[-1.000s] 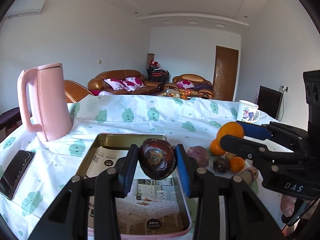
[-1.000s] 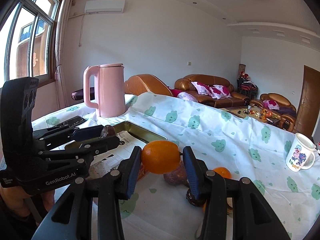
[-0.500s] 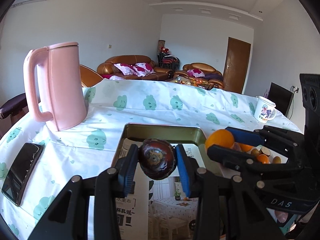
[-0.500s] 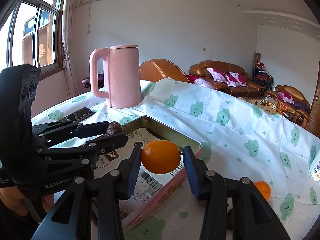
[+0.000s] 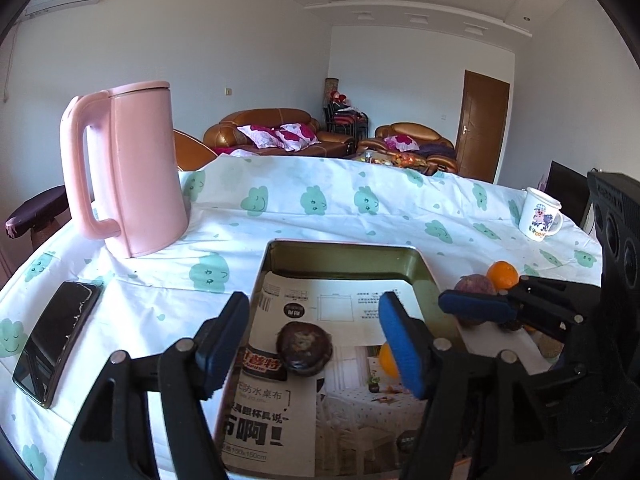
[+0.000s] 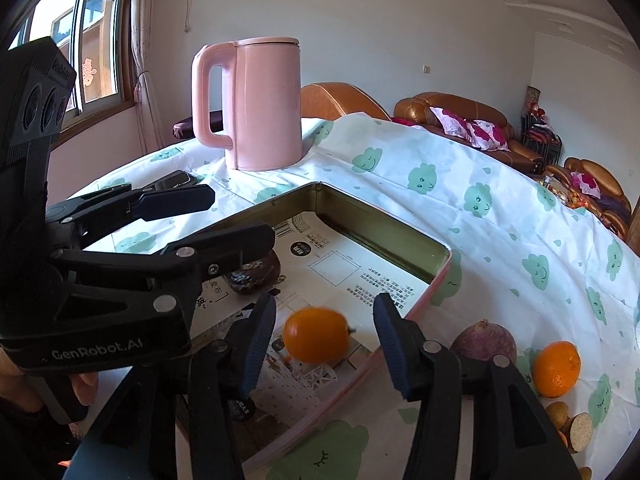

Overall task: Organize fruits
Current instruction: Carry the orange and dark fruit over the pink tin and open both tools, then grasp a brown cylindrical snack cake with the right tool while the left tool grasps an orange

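A metal tray (image 5: 344,249) lined with printed paper sits on the clothed table; it also shows in the right wrist view (image 6: 384,232). My left gripper (image 5: 314,344) is open above the tray, and a dark brown fruit (image 5: 305,348) lies on the paper between its fingers. The fruit also shows in the right wrist view (image 6: 256,274). My right gripper (image 6: 326,338) is open, with an orange (image 6: 316,340) loose on the paper between its fingers. The orange shows partly behind a finger in the left wrist view (image 5: 386,358).
A pink kettle (image 5: 128,168) stands left of the tray, a black phone (image 5: 56,340) at the near left. Right of the tray lie a purple fruit (image 6: 486,340), another orange (image 6: 556,368) and small brown fruits (image 6: 572,424). A white mug (image 5: 540,220) stands far right.
Both grippers moved down over the tray and opened. The dark brown fruit and the orange left the fingers and now lie on the tray's paper.
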`<state>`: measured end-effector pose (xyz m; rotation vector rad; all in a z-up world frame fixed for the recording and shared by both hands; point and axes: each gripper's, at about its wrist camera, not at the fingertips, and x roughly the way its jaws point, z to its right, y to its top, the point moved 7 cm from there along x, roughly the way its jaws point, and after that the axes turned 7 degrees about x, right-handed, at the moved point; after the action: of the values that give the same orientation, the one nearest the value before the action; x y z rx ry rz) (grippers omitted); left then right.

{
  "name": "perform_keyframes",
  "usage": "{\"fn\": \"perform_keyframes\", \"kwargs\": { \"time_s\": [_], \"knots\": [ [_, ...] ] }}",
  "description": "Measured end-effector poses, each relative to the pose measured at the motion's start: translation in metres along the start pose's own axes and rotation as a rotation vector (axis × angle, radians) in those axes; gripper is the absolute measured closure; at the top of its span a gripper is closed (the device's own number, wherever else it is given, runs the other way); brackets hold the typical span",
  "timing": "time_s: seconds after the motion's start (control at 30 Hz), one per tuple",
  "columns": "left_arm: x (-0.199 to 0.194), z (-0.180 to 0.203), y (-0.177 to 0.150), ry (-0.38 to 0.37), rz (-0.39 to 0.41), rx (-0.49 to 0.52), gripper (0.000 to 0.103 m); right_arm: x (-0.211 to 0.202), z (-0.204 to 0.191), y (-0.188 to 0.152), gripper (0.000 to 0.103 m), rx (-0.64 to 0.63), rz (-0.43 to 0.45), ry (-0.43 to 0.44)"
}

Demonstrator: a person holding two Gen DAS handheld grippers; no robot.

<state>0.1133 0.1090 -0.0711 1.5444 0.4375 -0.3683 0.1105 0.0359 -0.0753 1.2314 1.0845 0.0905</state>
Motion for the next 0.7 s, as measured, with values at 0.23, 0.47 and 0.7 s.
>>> {"fn": "perform_keyframes", "kwargs": {
  "time_s": [0.23,0.47,0.7],
  "knots": [
    [-0.024,0.043,0.011,-0.074,0.094,0.017,0.010,-0.079,0.069,-0.038,0.039,0.086,0.072,-0.225],
    [-0.012,0.116,0.006,-0.175,0.054,0.108,0.010,-0.100,0.130,-0.081,0.036,0.221,-0.003,-0.334],
    [-0.002,0.154,-0.001,-0.206,0.010,0.173,0.010,-0.084,0.131,-0.094,0.067,0.254,-0.081,-0.229]
  ]
}}
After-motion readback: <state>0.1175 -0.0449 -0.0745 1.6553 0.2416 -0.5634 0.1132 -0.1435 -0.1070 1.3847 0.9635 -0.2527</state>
